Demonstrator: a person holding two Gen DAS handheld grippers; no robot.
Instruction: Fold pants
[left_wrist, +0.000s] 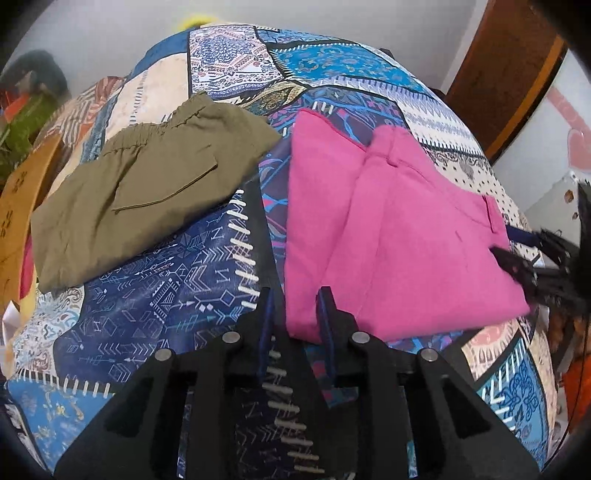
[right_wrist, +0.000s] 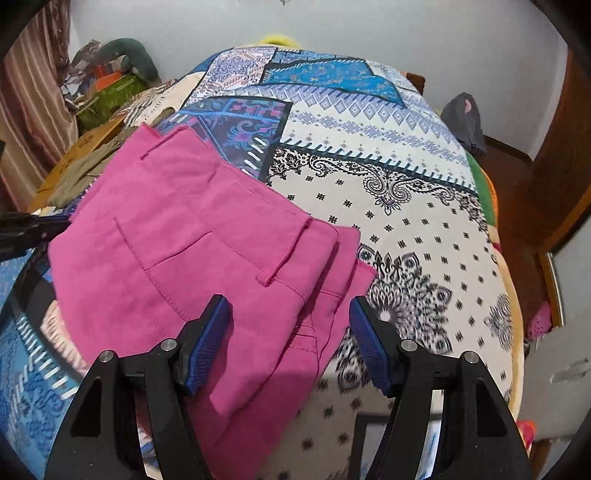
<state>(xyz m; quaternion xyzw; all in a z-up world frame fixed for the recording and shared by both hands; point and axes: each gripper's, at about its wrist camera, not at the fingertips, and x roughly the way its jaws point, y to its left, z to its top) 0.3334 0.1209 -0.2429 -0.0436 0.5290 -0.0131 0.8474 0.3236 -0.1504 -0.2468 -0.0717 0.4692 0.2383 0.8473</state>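
Right tongs (right_wrist: 290, 314) hang released over the near corner of the pink pants (right_wrist: 192, 251), already folded on the bed (right_wrist: 406, 229). Left tongs (left_wrist: 295, 306), narrowly parted, grip nothing. Judged next: straighten, or set beside the olive pants (left_wrist: 140, 192).

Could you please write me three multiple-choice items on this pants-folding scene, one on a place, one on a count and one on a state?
1. Where do the olive pants lie, seen from the left wrist camera?
A. left of the pink pants
B. on top of them
C. under them

2. How many folded garments lie on the patterned bedspread?
A. one
B. two
C. four

3. How does the right gripper stand?
A. clamped on a hanger
B. fully shut on nothing
C. open over the pink pants

Key: 1 A, the olive pair lies apart on the left; 2 B, only olive and pink show; 3 C, its pads stand apart above the fabric.
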